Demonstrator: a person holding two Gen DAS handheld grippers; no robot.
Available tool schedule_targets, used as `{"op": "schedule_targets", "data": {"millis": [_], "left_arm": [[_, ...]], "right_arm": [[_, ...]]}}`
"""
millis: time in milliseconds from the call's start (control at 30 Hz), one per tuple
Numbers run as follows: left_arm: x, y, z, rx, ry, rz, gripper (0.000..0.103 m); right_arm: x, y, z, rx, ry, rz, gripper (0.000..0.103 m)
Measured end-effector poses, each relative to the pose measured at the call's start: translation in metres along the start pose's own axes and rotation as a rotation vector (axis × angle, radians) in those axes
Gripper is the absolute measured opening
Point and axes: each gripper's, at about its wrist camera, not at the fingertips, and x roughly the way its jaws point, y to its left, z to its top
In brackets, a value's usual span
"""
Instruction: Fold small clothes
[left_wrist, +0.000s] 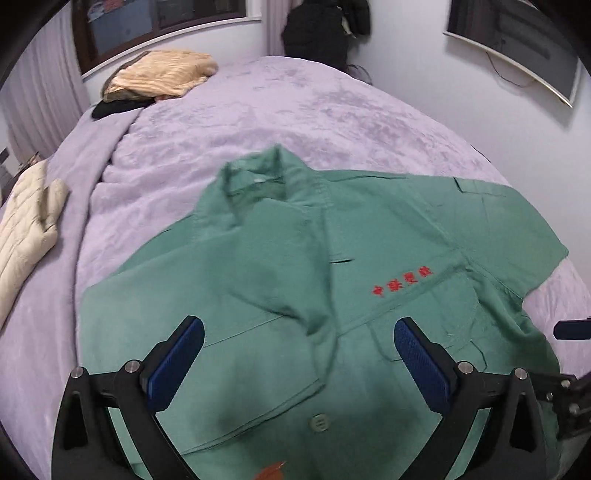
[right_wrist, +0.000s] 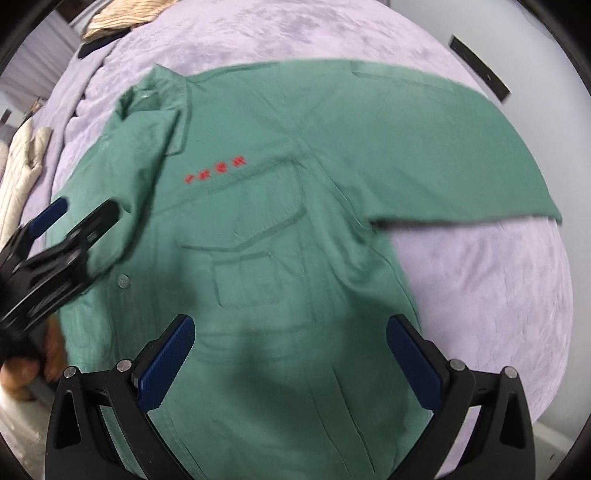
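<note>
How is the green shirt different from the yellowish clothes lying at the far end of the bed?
The green short-sleeved shirt is spread out on the bed, close under both grippers; the tan bundle of clothes is heaped up at the far end. The green shirt has red stitched characters on its chest; the tan bundle shows faint stripes and no writing. Both lie on the lilac plush bedcover.

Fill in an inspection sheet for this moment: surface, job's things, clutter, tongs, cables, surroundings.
Surface: lilac bedspread, rumpled at its left side.
Job's things: green shirt lying front up, one sleeve folded over the chest, the other spread out.
Clutter: tan garment and cream quilted jacket near the edges.
Tongs: left tongs and right tongs open above the shirt, holding nothing.
Cables: thin wire below the wall screen.
Surroundings: dark coat, window.
</note>
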Motion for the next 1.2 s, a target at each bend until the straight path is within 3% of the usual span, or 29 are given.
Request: {"op": "schedule_targets", "data": {"millis": [67, 167, 267, 433, 500, 600, 667, 800, 867, 933, 1033, 1133, 1167, 1200], "left_arm": [[-0.006, 0.046, -0.007, -0.106, 0.020, 0.062, 0.103], [0.002, 0.116, -0.025, -0.253, 0.092, 0.221, 0.103], [0.019, 0.163, -0.049, -0.372, 0.167, 0.305, 0.103], [0.041, 0.179, -0.084, -0.387, 0.246, 0.358, 0.103], [0.046, 0.177, -0.092, -0.386, 0.249, 0.352, 0.103], [0.046, 0.178, -0.098, -0.400, 0.241, 0.338, 0.103], [0.049, 0.178, -0.100, -0.394, 0.242, 0.334, 0.103], [0.056, 0.184, -0.101, -0.394, 0.259, 0.314, 0.103], [0.059, 0.187, -0.099, -0.414, 0.277, 0.300, 0.103], [0.056, 0.190, -0.097, -0.431, 0.295, 0.282, 0.103], [0.049, 0.189, -0.096, -0.435, 0.290, 0.248, 0.103], [0.054, 0.188, -0.099, -0.426, 0.311, 0.252, 0.103], [0.057, 0.188, -0.100, -0.426, 0.315, 0.258, 0.103], [0.058, 0.188, -0.101, -0.433, 0.313, 0.256, 0.103]], "right_arm": [[0.004, 0.027, 0.016, -0.081, -0.041, 0.000, 0.103], [0.014, 0.084, 0.033, -0.236, -0.122, -0.022, 0.103], [0.036, 0.136, 0.055, -0.376, -0.168, -0.062, 0.103], [0.085, 0.193, 0.079, -0.518, -0.222, -0.261, 0.103], [0.099, 0.193, 0.081, -0.540, -0.239, -0.356, 0.102], [0.084, 0.154, 0.083, -0.393, -0.307, -0.394, 0.102], [0.070, 0.118, 0.084, -0.227, -0.309, -0.322, 0.102], [0.061, 0.039, 0.077, 0.174, -0.231, -0.118, 0.102], [0.061, 0.007, 0.070, 0.331, -0.204, 0.052, 0.102], [0.063, -0.011, 0.066, 0.421, -0.178, 0.216, 0.102], [0.071, -0.015, 0.070, 0.473, -0.163, 0.385, 0.102], [0.082, -0.011, 0.078, 0.520, -0.131, 0.489, 0.101], [0.087, -0.010, 0.082, 0.529, -0.119, 0.501, 0.096], [0.092, -0.008, 0.085, 0.532, -0.106, 0.505, 0.068]]}}
